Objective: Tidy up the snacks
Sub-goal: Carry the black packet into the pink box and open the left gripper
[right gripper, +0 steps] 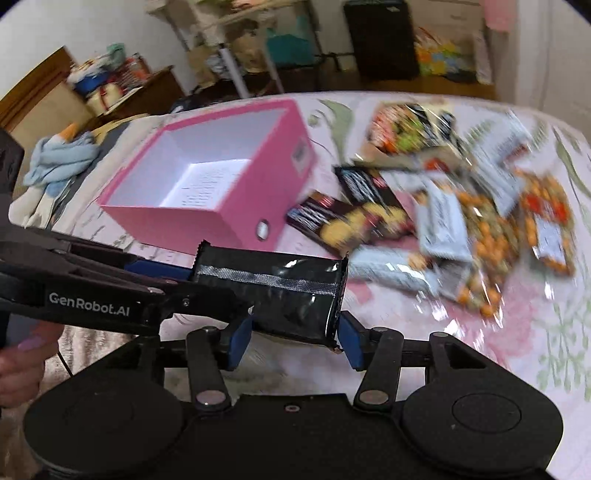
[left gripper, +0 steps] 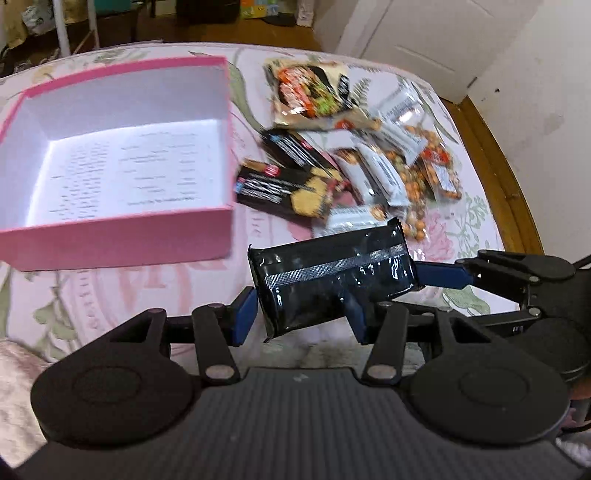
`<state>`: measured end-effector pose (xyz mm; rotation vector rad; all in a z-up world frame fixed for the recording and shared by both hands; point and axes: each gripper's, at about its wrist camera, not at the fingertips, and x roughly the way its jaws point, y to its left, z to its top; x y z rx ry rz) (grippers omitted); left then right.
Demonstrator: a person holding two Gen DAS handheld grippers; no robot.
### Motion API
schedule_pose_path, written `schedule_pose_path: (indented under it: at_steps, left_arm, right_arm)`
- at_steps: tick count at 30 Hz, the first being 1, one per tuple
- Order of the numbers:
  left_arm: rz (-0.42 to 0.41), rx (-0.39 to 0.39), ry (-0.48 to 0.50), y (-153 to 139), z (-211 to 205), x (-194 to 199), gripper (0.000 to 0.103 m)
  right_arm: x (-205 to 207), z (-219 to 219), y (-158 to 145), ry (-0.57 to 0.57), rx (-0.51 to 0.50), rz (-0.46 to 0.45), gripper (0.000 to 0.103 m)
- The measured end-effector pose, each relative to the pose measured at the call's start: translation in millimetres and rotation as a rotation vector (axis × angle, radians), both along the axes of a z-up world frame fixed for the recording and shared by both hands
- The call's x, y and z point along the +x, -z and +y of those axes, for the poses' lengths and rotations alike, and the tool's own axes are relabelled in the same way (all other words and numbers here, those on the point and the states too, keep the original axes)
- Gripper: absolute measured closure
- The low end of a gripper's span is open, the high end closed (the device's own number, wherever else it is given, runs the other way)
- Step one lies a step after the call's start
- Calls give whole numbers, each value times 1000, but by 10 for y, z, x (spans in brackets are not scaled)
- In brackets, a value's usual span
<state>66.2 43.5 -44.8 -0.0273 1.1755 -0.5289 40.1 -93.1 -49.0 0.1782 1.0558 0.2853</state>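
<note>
A black foil snack packet [left gripper: 332, 280] with a silver seam hangs above the tablecloth, gripped from both ends. My left gripper [left gripper: 301, 319] is shut on its near end. My right gripper [right gripper: 293, 341] is shut on its other end [right gripper: 280, 291]; its blue finger [left gripper: 443, 275] shows from the right in the left wrist view. An open pink box [left gripper: 118, 236] with a white inside stands to the left, also in the right wrist view [right gripper: 177, 218]. A pile of snack packets [left gripper: 354, 147] lies to the box's right, blurred in the right wrist view [right gripper: 461, 206].
The table has a floral pink cloth [left gripper: 110, 295] and a wooden rim [left gripper: 495, 155] at the right. A blue towel [right gripper: 62, 158] lies beyond the box. Shelves and clutter [right gripper: 258, 55] stand behind the table. A white door [left gripper: 424, 33] is at the far right.
</note>
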Motion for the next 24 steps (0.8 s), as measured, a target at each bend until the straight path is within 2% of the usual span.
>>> schedule_pose_path:
  at_steps: [10,12,17,24]
  left_arm:
    - [-75,31,-81,-383,447,379,54]
    - [-80,33,-115,-401,527,504,54]
    - [-123,92,-162,-315,646,810,52]
    - [-88,72,-214,29,780,1432,50]
  right_arm:
    - [472,463,-326,-122,-11,-124,41]
    - [610,514,-333,-144,-8,-147,45]
    - [914,608,-276,-209,31,-150,60]
    - [1458,860,-53,-234,-57,-151,62]
